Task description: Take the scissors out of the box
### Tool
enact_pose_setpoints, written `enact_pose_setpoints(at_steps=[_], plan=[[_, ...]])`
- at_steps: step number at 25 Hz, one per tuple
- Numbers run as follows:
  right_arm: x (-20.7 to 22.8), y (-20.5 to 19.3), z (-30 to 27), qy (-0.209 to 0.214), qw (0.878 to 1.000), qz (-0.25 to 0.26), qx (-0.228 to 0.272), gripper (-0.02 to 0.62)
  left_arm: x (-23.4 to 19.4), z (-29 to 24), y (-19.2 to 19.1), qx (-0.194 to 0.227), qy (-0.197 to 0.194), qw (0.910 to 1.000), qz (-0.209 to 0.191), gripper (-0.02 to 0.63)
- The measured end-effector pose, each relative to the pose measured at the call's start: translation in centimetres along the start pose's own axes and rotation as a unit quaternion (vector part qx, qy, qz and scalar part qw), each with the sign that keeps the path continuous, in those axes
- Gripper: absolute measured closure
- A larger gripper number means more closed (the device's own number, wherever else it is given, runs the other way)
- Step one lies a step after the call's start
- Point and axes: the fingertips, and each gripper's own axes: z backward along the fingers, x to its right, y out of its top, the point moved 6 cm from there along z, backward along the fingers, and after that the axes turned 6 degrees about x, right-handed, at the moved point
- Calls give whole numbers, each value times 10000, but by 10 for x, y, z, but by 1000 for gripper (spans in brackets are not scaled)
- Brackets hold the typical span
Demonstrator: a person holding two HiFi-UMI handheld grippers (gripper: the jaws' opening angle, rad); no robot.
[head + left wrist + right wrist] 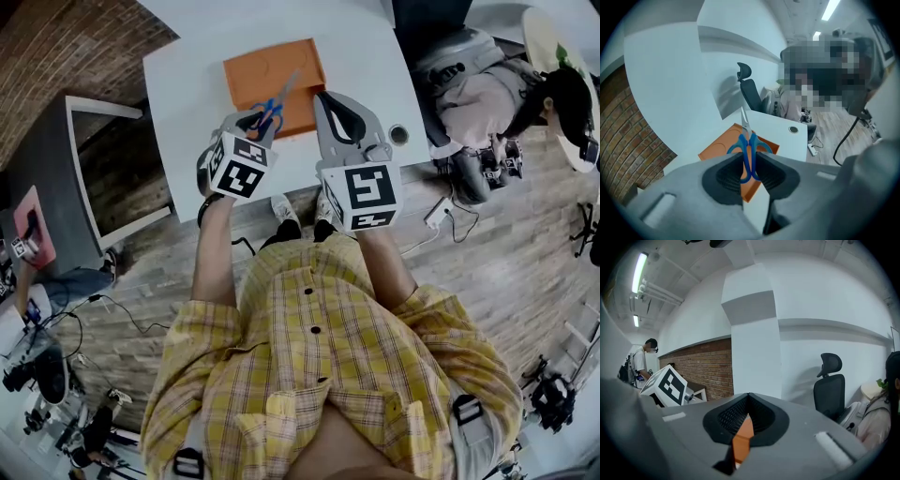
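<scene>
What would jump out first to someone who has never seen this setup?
The blue-handled scissors, pinched by their handles between the fingers of the left gripper, over the flat orange box on the white table. Next, the black-and-white marker cube on the right gripper, above the person's yellow checked shirt in the head view.

We see bright, even indoor light. Ceiling tube lamps (640,273) glare white in the right gripper view, and others burn out in the left gripper view. The white table (187,84) looks nearly overexposed. A chair (749,91) casts a soft shadow on the wall. Both gripper views bend strongly and fall to black at the corners. The scissors (749,150) look fairly sharp.
</scene>
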Motion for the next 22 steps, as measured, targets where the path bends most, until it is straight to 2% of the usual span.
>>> enact_pose_setpoints(at_steps=[12, 18, 22], plan=[[-11, 22, 11, 62, 9998, 33, 204, 592, 5, 55, 25, 601, 446, 9965, 360, 518], [-16, 29, 13, 139, 9995, 83, 288, 601, 2, 72, 39, 1050, 741, 9892, 702, 518], [-18, 36, 18, 163, 9992, 102, 352, 601, 6, 87, 53, 1404, 982, 9823, 762, 518]])
